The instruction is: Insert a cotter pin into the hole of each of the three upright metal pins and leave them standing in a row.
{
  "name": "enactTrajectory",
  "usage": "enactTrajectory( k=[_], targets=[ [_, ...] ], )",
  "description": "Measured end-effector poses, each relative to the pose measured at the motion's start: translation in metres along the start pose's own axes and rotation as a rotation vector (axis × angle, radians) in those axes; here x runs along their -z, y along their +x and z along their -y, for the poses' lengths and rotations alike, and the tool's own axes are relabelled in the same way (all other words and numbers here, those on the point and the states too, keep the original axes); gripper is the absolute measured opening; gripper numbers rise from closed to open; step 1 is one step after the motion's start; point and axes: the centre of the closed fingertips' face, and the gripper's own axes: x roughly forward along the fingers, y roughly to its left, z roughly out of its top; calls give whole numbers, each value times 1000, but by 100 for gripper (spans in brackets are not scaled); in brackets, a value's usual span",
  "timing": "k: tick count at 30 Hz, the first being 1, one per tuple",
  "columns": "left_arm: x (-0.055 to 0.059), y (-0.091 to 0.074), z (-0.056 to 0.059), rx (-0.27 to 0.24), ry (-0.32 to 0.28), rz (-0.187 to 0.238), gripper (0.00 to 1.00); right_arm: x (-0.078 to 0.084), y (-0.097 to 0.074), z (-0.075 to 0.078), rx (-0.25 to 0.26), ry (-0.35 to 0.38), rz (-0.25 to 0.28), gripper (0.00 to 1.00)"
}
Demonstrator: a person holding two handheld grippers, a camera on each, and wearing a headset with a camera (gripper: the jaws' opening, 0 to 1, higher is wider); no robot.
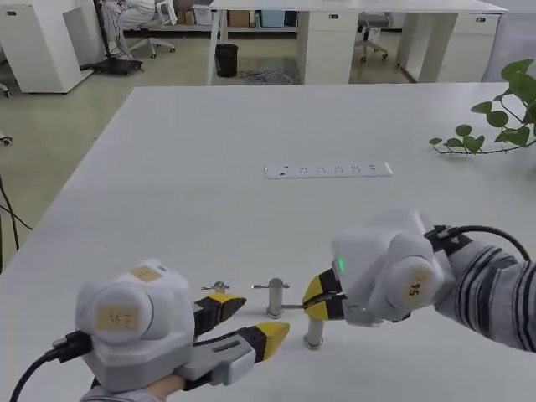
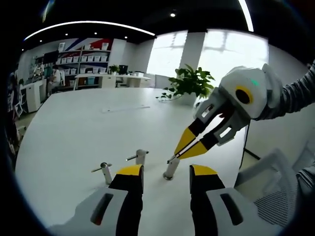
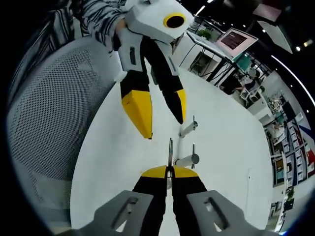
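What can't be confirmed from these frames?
- Third pin hole: in the head view the right gripper covers its top; in the left gripper view it is too small.
- Cotter pin tip, in the hole or not: too small in the left gripper view.
- Left pin base: in the head view a left gripper jaw covers it.

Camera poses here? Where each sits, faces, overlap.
Head view: headset, looking forward-down at the table; left hand-held gripper, right hand-held gripper, striped sleeve show.
Left gripper view: on the left one, facing three metal pins and a plant; open jaws show.
Right gripper view: on the right one, facing the mesh chair; jaws shut on a cotter pin.
Shared: each gripper view shows the other hand-held gripper.
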Motion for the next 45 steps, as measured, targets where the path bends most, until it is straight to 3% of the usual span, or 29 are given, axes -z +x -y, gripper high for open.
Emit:
enactTrajectory(
  k=[6,18,31,45],
  targets=[
    [1,1,6,19,-22,0,26,-11,-2,-1,8,-20,22,0],
    [-8,2,10,54,-145,64,10,-22,-6,-1,18,-37,48,0],
    [-9,1,11,70,-178,72,0,-28,-6,0,30,-34,60,0],
    [-9,1,17,116,-9,58,0,-18,-1,-2,9,23,52,1]
  ],
)
